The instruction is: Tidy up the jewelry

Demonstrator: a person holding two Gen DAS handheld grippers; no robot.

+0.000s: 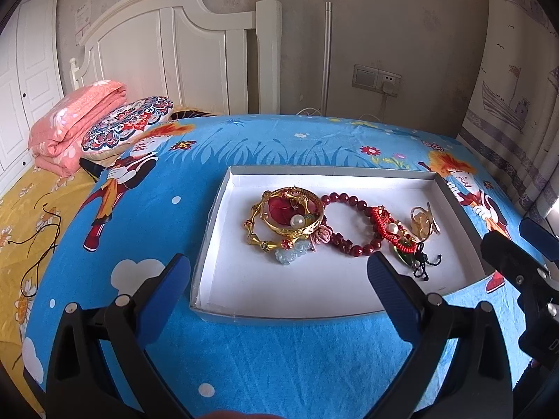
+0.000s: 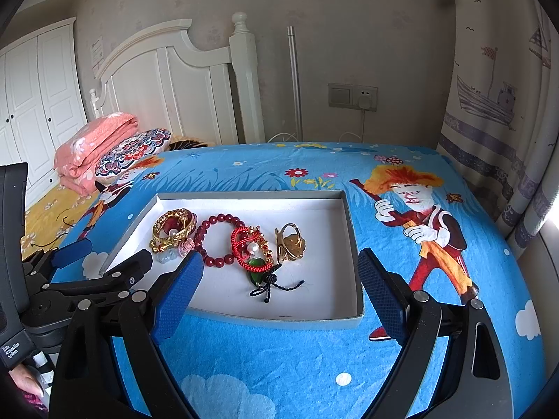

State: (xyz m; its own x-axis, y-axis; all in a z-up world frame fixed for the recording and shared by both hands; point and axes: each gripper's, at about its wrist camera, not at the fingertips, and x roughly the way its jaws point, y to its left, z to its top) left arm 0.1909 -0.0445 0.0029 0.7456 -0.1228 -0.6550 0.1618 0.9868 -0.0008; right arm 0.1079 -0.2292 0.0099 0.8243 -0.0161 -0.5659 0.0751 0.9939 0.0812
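A shallow white box [image 1: 223, 230] [image 2: 353, 244] lies on the blue cartoon cloth. Inside it sit a gold bangle [image 1: 291, 216] [image 2: 173, 228], a dark red bead bracelet [image 1: 349, 223] [image 2: 218, 239], a red cord bracelet with a green pendant [image 1: 394, 234] [image 2: 253, 249] and a gold ring piece [image 1: 424, 223] [image 2: 291, 241]. My left gripper [image 1: 279, 269] is open, hovering at the box's near edge. My right gripper [image 2: 279, 269] is open too, straddling the near right part of the box. Neither holds anything.
The cloth covers a table [image 2: 279, 359] beside a bed with a yellow sheet [image 1: 21, 216], a folded pink quilt [image 1: 77, 122] and a patterned pillow [image 1: 129, 125]. A thin black cord [image 1: 42, 244] lies on the sheet. A curtain [image 2: 499, 87] hangs at right.
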